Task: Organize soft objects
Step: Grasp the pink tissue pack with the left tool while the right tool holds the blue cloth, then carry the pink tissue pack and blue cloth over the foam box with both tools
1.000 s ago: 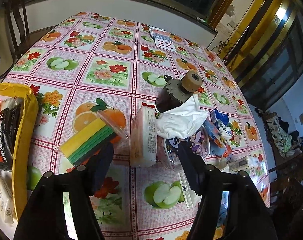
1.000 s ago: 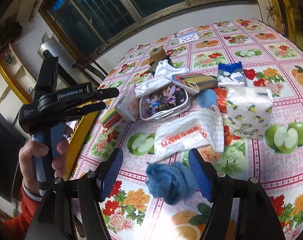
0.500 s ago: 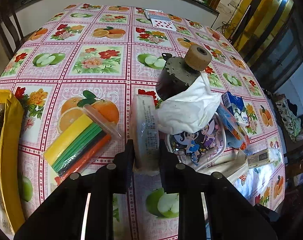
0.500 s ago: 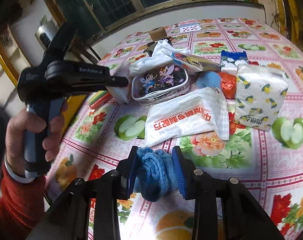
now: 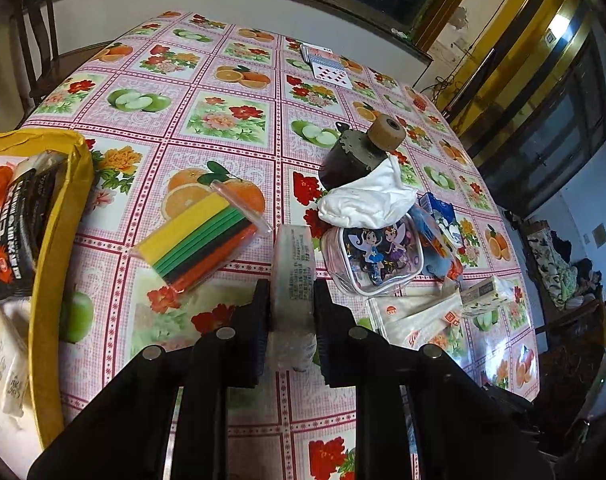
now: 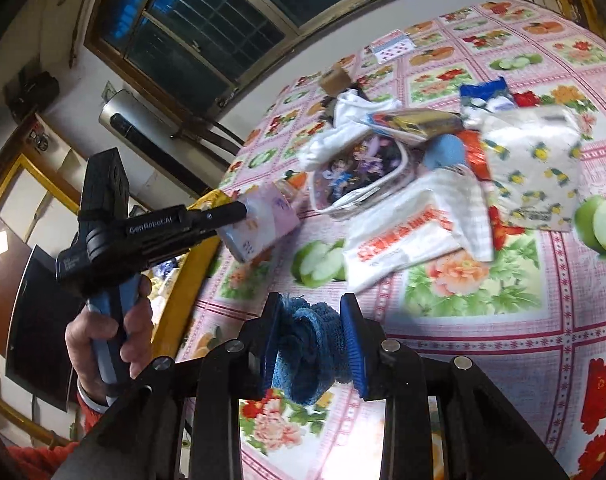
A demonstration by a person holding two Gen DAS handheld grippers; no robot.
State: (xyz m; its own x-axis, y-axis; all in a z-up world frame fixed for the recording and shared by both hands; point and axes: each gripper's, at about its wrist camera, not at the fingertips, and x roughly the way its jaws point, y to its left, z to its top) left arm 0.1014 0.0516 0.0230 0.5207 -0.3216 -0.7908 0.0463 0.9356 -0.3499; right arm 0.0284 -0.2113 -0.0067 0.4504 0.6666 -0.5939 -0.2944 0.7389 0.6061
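Left tongs (image 5: pixel 291 306) clamped a small tissue pack (image 5: pixel 294 276), lifted just above the desk (image 5: pixel 231 120). Right tongs (image 6: pixel 313 344) squeezed a blue knitted wad (image 6: pixel 309 354) above the desk's near edge. Yellow bin (image 5: pixel 51 264) sat at left, cartoon pouch (image 5: pixel 377 258) and white cloth (image 5: pixel 367 200) just beyond the pack

- "GenRobot.AI" in pale letters runs along the side of the left gripper (image 6: pixel 239 216), on the left.
- Print on the other packets is too blurred to read.
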